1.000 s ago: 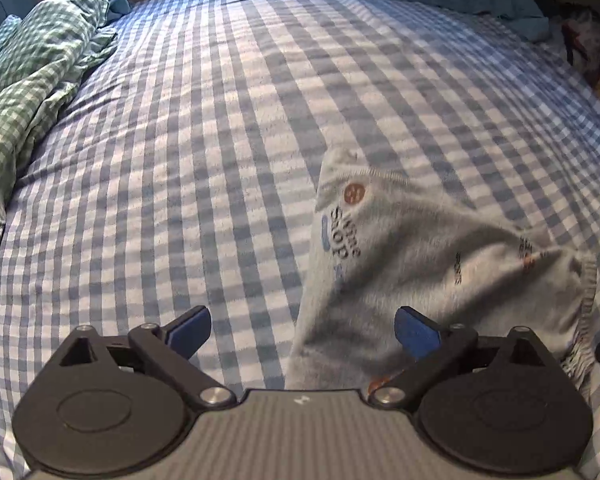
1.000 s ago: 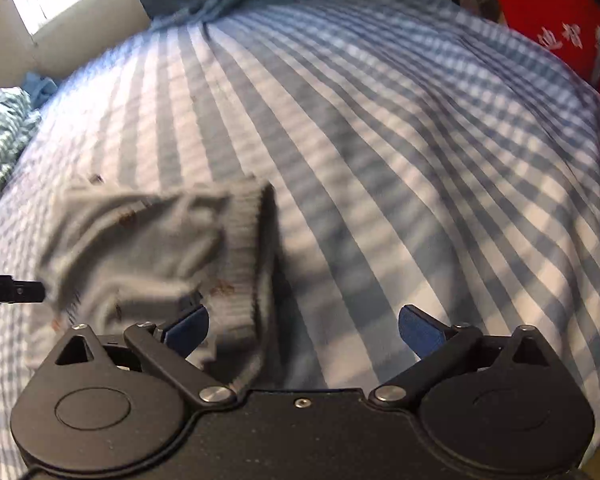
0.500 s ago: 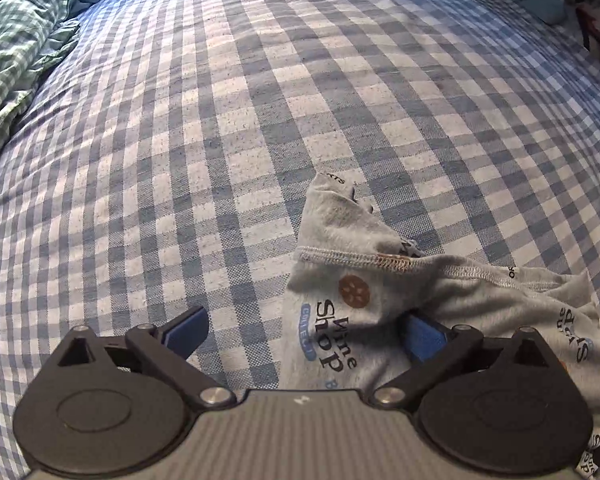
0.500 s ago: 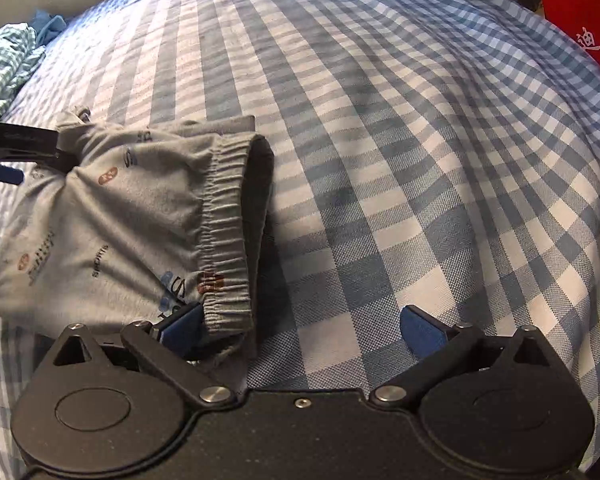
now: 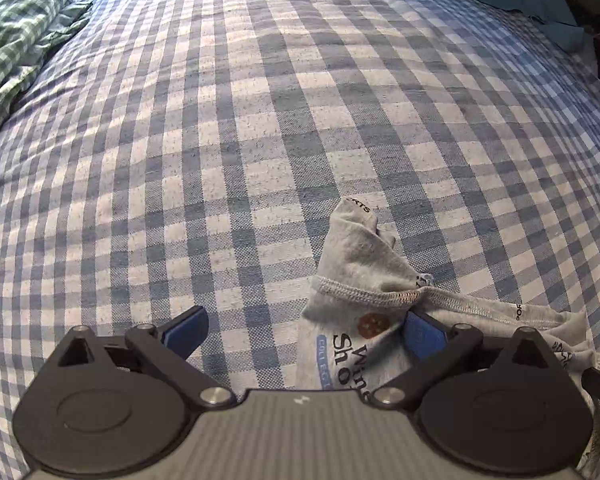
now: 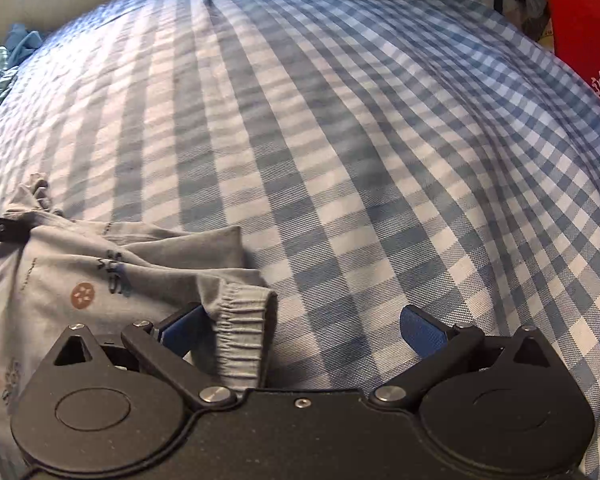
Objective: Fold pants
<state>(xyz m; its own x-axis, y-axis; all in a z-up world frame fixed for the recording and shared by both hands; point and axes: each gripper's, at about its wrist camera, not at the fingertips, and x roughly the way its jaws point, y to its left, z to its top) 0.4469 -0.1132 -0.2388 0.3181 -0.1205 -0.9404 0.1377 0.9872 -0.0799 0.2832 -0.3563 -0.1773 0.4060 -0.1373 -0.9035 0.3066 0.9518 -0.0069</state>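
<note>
Left wrist: pants (image 5: pixel 352 272), soft and light (likely floppy), drape past left claw's (image 5: pixel 304 330) spread right finger; grab hems.

Checked bedsheet (image 5: pixel 260 120), green gingham cloth (image 5: pixel 16 28), red bag (image 6: pixel 580 20)

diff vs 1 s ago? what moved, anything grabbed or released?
The grey pants went from hanging spread above the bed to lying bunched on the checked sheet, and both views came closer to the bed. The left tongs and right tongs are wide open as before, with fabric draped over one finger of each; the elastic waistband sits by the right ones. No closed grip shows in any frame.
</note>
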